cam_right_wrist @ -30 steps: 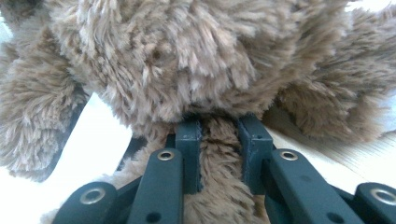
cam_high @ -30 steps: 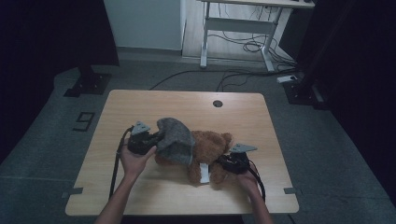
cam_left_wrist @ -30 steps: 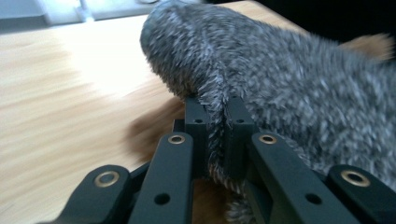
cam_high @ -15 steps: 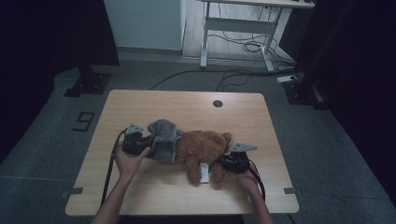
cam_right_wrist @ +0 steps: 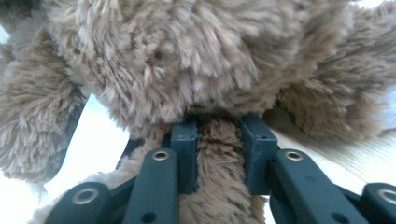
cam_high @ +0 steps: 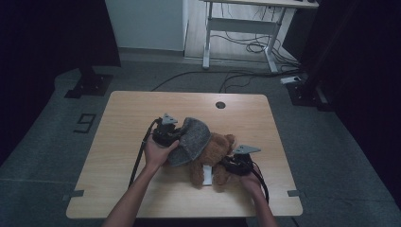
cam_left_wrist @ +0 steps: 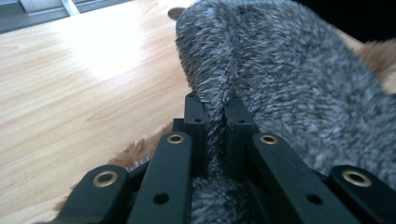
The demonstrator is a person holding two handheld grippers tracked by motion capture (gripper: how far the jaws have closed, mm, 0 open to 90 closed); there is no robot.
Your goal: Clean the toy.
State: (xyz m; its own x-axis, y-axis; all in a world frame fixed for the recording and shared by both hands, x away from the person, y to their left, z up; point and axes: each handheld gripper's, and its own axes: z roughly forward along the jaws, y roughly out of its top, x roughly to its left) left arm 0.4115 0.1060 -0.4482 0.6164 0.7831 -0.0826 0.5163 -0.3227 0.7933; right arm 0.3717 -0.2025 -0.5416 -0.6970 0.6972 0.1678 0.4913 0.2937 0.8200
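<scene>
A brown teddy bear [cam_high: 215, 152] lies on the wooden table [cam_high: 142, 109]. A grey fuzzy hat [cam_high: 194, 139] rests over its left end. My left gripper [cam_high: 177, 137] is shut on the hat's edge, and the grey fabric [cam_left_wrist: 289, 70] is pinched between the jaws of that gripper [cam_left_wrist: 215, 105]. My right gripper [cam_high: 223, 165] reaches the bear from the right. Its jaws [cam_right_wrist: 218, 123] have just been opening slightly, with a strip of the bear's brown fur [cam_right_wrist: 187, 56] still pressed between them. A white tag [cam_high: 206, 174] lies under the bear.
A round cable hole [cam_high: 220, 105] sits at the table's far edge. Beyond the table stand a white desk frame [cam_high: 236, 33] and loose cables [cam_high: 255, 47] on the floor. Bare wood lies left of and behind the bear.
My left gripper has carried the grey hat to the right, so it now lies further over the bear. The right hand has stayed in place on the bear.
</scene>
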